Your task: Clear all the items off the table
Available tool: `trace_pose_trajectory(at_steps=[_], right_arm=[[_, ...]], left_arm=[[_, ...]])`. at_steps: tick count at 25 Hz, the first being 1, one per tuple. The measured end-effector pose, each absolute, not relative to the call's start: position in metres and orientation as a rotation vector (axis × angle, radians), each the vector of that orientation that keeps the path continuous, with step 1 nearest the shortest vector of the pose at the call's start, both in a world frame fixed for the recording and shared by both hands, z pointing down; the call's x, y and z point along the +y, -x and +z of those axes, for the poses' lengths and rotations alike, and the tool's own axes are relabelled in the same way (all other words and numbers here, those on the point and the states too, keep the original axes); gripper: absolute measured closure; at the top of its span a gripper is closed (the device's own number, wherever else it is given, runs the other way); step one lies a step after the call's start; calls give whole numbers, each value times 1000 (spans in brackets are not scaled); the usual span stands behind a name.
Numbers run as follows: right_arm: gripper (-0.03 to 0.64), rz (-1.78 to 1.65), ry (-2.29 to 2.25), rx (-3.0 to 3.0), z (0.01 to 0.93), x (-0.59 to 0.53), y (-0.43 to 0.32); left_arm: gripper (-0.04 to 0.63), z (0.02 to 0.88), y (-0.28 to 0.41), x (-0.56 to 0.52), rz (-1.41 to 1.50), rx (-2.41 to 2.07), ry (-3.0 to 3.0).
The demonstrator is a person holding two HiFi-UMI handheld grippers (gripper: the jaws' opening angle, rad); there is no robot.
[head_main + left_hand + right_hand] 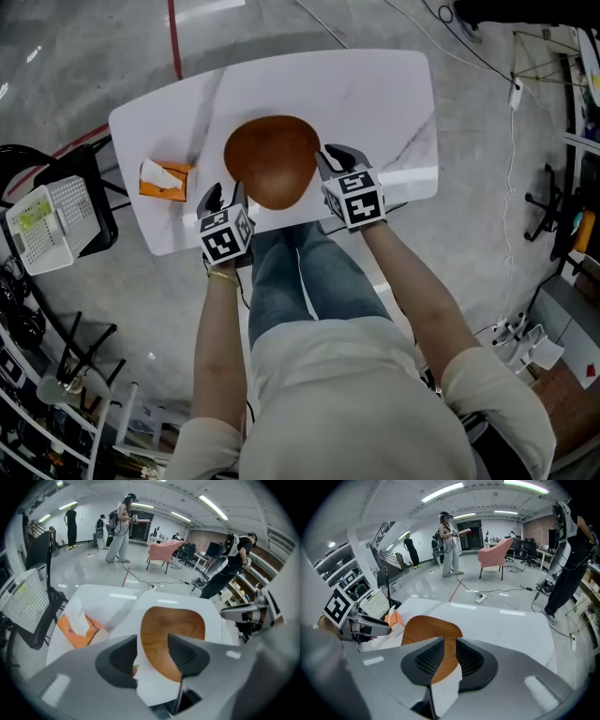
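Wooden plate (272, 159) sits at my edge of the table (375, 94). My left tongs (223, 192) are spread wide by its left rim. My right tongs (339, 155) are only a little apart by its right rim, pinching nothing. I come from both sides, I think, because it's big.

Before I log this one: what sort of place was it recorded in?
Probably an open lab or data-collection workspace, not a home: a polished concrete floor with loose cables, other people standing about with gear on, and shelving along the walls.
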State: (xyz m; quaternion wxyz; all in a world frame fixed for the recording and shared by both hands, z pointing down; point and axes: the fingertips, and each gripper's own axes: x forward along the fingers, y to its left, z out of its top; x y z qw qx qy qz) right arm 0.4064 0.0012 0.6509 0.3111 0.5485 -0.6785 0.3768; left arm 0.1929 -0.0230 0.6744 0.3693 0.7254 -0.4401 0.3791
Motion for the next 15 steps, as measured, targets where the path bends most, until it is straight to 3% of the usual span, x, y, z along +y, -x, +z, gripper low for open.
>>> trace_pose_trajectory(at_steps=[6, 15], right_arm=[[535, 1029, -1453, -1752, 686, -5, -413], [532, 1039, -1445, -1714, 728, -14, -421]], left_arm=[[334, 713, -194, -21, 962, -1085, -1815], [305, 755, -197, -33, 866, -1056, -1730]])
